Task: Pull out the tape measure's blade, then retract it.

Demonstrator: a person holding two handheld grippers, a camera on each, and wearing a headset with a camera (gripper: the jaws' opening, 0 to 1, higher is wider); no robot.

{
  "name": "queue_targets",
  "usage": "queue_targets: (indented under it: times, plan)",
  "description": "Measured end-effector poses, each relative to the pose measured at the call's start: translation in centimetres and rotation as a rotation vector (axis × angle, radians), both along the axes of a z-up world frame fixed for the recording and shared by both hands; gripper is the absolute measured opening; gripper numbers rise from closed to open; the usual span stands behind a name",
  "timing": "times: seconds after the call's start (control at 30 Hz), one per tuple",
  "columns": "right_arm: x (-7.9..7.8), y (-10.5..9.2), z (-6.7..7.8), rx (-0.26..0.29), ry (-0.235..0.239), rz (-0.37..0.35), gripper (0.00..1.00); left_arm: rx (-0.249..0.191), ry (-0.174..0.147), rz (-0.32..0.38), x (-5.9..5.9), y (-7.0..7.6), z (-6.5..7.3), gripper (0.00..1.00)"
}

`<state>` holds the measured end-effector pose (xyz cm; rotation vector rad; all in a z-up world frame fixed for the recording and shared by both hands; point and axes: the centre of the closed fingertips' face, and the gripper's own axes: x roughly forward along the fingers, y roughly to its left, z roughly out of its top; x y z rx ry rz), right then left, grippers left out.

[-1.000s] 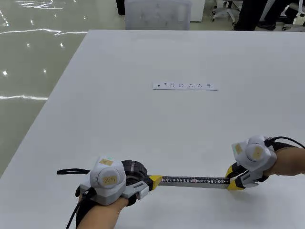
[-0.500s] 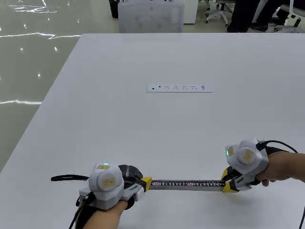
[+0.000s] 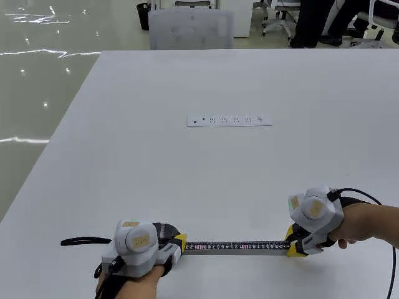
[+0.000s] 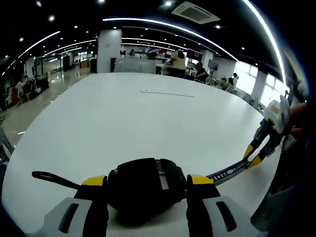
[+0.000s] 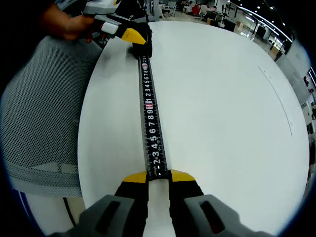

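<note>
Two grippers, one tape stretched between.
Clamped in left gripper [image 4: 147, 179]: black round plastic tape measure case [image 4: 143, 195], black wrist strap [image 3: 84, 240] trailing off its outer side. Pinched narrow in right gripper [image 5: 158, 174]: tip of dark numbered metal blade [image 5: 149, 98], drawn out straight over white tabletop [image 3: 218, 180] between both. Well ahead of both: flat white power strip [image 3: 229, 120].

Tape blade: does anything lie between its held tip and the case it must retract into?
Nothing visible does. The blade runs straight over the table from the right hand-held gripper, shut on its tip, to the case clamped in the left hand-held gripper. The power strip lies well beyond it.
</note>
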<state>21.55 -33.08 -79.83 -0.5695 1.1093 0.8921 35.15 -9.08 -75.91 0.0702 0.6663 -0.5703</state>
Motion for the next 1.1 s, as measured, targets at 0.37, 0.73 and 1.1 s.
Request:
queue_targets:
  times: [0.37,0.73,1.1]
  plan:
    - [0.02,0.18,-0.15,0.006,-0.007,0.001,0.13,0.035,-0.013,-0.020,0.07,0.13,-0.10,0.58]
    - [-0.02,0.20,-0.02,0.046,-0.023,-0.037,0.13,0.001,0.009,-0.028,-0.06,0.31,0.00,0.58]
    - [0.23,0.42,0.10,0.067,-0.037,-0.044,0.13,-0.019,0.022,-0.049,-0.16,0.30,0.07,0.57]
